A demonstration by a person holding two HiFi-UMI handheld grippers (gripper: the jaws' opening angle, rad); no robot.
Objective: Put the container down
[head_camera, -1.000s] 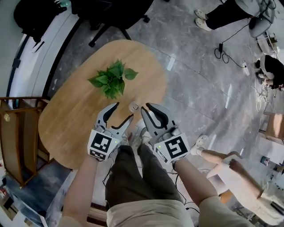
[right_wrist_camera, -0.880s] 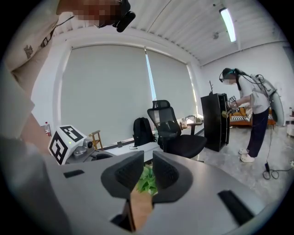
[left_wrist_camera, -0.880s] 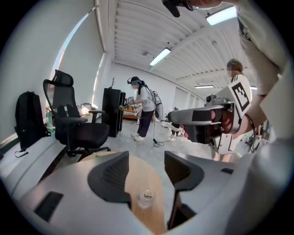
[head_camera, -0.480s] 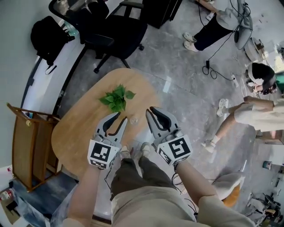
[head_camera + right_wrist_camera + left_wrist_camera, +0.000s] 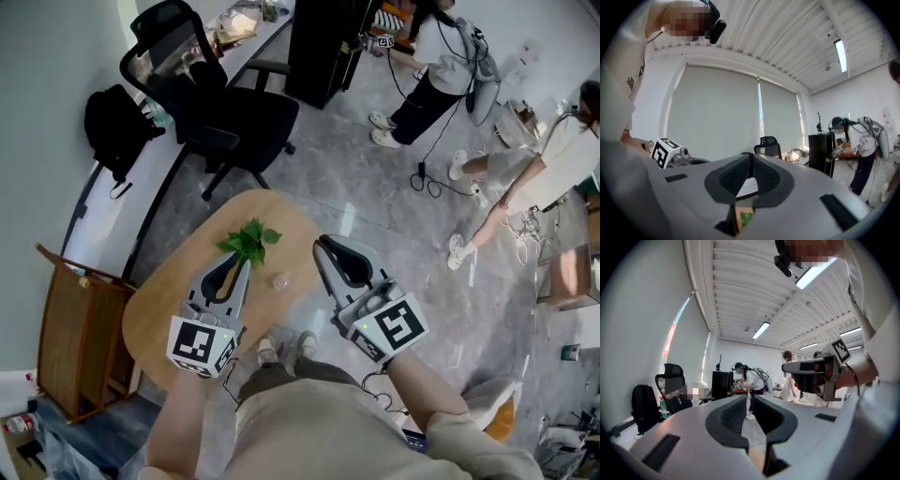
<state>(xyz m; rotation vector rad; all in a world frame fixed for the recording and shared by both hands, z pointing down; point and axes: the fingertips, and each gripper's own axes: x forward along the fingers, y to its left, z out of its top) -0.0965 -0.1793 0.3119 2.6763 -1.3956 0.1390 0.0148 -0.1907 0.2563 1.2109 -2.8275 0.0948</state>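
Note:
The container (image 5: pixel 279 279), a small clear cup, stands alone on the oval wooden table (image 5: pixel 169 305), just right of a leafy green plant (image 5: pixel 249 241). Both grippers hang above the table's near side, apart from the cup. My left gripper (image 5: pixel 240 259) is over the plant's near edge; its jaws are closing, the tips almost together with nothing between them (image 5: pixel 750 397). My right gripper (image 5: pixel 322 244) is to the right of the cup, past the table's edge; its jaws are closing too, the tips meeting on nothing (image 5: pixel 750 155).
A black office chair (image 5: pixel 225 112) and a black backpack (image 5: pixel 117 127) stand beyond the table by a white desk. A wooden stand (image 5: pixel 80 323) is at the left. People (image 5: pixel 441 66) and floor cables (image 5: pixel 427 178) are at the far right.
The left jaws went from wide open to nearly together. Both grippers drew back from the cup, which stays on the table. The head view has tilted up to show more of the room.

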